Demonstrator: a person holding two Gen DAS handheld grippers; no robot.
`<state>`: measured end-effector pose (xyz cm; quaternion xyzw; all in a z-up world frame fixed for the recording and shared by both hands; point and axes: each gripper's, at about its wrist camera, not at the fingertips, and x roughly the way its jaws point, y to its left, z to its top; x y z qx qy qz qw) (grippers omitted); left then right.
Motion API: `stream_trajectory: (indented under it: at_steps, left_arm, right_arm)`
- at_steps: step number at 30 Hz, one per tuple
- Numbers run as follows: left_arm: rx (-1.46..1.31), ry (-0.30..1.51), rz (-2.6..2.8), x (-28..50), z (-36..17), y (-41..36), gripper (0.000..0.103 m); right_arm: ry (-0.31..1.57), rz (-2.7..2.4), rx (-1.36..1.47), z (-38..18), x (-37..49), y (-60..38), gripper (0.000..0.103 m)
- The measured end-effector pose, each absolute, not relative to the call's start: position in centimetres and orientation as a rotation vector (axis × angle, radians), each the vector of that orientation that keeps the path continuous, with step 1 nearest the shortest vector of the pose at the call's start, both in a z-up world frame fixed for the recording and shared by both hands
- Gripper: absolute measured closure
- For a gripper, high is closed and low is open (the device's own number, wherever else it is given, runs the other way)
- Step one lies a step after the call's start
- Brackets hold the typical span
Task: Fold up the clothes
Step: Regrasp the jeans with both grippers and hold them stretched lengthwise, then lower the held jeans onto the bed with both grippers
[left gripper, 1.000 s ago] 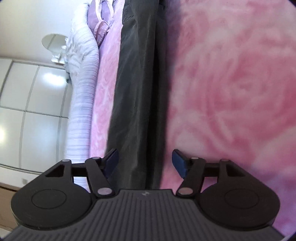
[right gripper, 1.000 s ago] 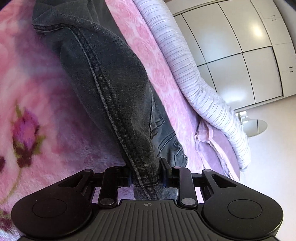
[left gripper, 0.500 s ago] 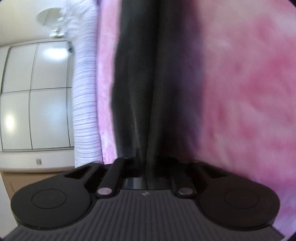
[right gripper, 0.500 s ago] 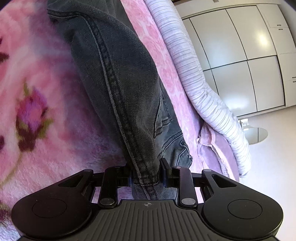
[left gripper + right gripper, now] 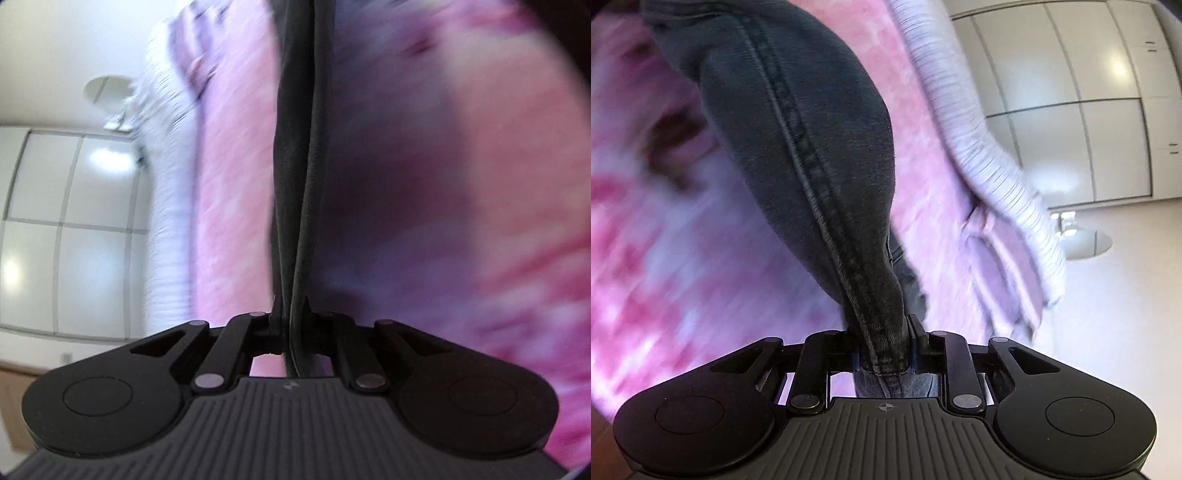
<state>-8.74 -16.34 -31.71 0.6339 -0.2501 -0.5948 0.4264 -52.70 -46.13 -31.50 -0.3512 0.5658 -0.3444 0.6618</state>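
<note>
Dark grey jeans (image 5: 295, 147) lie stretched over a pink flowered blanket (image 5: 443, 184). In the left wrist view my left gripper (image 5: 293, 325) is shut on a thin folded edge of the jeans, which run straight away from the jaws as a taut narrow band. In the right wrist view my right gripper (image 5: 884, 339) grips a thick seamed bunch of the jeans (image 5: 812, 147). Its jaws are closing further, with the denim pressed between the pads. The fabric bulges upward ahead of it, off the blanket (image 5: 665, 240).
A white striped duvet (image 5: 990, 158) runs along the bed's far edge, with a lilac pillow (image 5: 997, 266) beside it. White wardrobe doors (image 5: 1089, 110) stand beyond. The duvet (image 5: 166, 221) and the wardrobe (image 5: 66, 221) also show at the left wrist view's left side.
My left gripper went from open around the jeans to shut on their edge. Both grippers have moved with the jeans, pulling the fabric taut and blurring the bedding. The right kept its grip.
</note>
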Motion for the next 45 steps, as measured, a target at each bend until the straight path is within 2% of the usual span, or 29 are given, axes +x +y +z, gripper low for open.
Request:
stream_trajectory:
  at_steps: [2, 5, 8, 10, 12, 16, 19, 22, 27, 33, 35, 37, 41, 45]
  left_arm:
    - [1.612, -0.579, -1.509, -9.7, -33.4, -14.8, 0.093]
    - [1.650, -0.517, -1.470, -9.0, -34.9, -13.6, 0.089]
    - [1.623, -0.386, -1.418, -7.0, -33.8, -11.4, 0.088]
    - [1.583, -0.293, -1.383, -5.0, -32.6, -10.0, 0.081]
    - [1.535, -0.205, -1.347, -2.8, -31.3, -8.8, 0.080]
    - [1.299, 0.018, -1.277, 2.2, -28.2, -8.2, 0.076]
    - [1.104, 0.174, -1.250, 5.9, -26.4, -10.0, 0.070]
    - [0.978, 0.277, -1.278, 8.7, -25.8, -12.3, 0.067]
    - [0.814, 0.471, -1.355, 13.6, -26.3, -18.5, 0.060]
    - [0.603, 0.803, -1.409, 19.2, -29.6, -22.6, 0.061]
    - [0.557, 0.816, -1.430, 19.6, -29.8, -22.3, 0.076]
    - [0.522, 0.774, -1.434, 19.3, -28.9, -21.2, 0.087]
    - [0.489, 0.679, -1.431, 18.3, -26.8, -17.9, 0.086]
    - [0.509, 0.738, -1.394, 18.6, -29.3, -18.1, 0.085]
  right_arm:
    - [1.309, -0.771, -0.762, -33.3, -54.4, -44.6, 0.079]
    - [1.327, -0.809, -0.728, -35.3, -55.6, -42.9, 0.071]
    - [1.346, -0.895, -0.686, -35.5, -55.9, -41.3, 0.063]
    - [1.363, -0.973, -0.638, -35.0, -56.2, -40.6, 0.062]
    - [1.347, -1.067, -0.548, -34.1, -56.8, -39.4, 0.062]
    - [1.185, -1.187, -0.377, -31.4, -55.9, -36.2, 0.061]
    - [0.982, -1.190, -0.247, -27.9, -53.7, -34.7, 0.060]
    - [0.873, -1.124, -0.181, -26.8, -50.6, -32.1, 0.058]
    - [0.807, -1.028, -0.182, -26.4, -44.9, -28.7, 0.055]
    - [0.842, -0.978, -0.263, -28.4, -39.9, -28.1, 0.054]
    - [0.849, -0.976, -0.243, -29.1, -39.6, -28.5, 0.054]
    - [0.852, -0.979, -0.223, -29.6, -39.5, -29.3, 0.054]
    - [0.850, -0.988, -0.203, -30.1, -38.9, -30.4, 0.054]
    - [0.848, -0.955, -0.185, -30.5, -38.0, -29.8, 0.054]
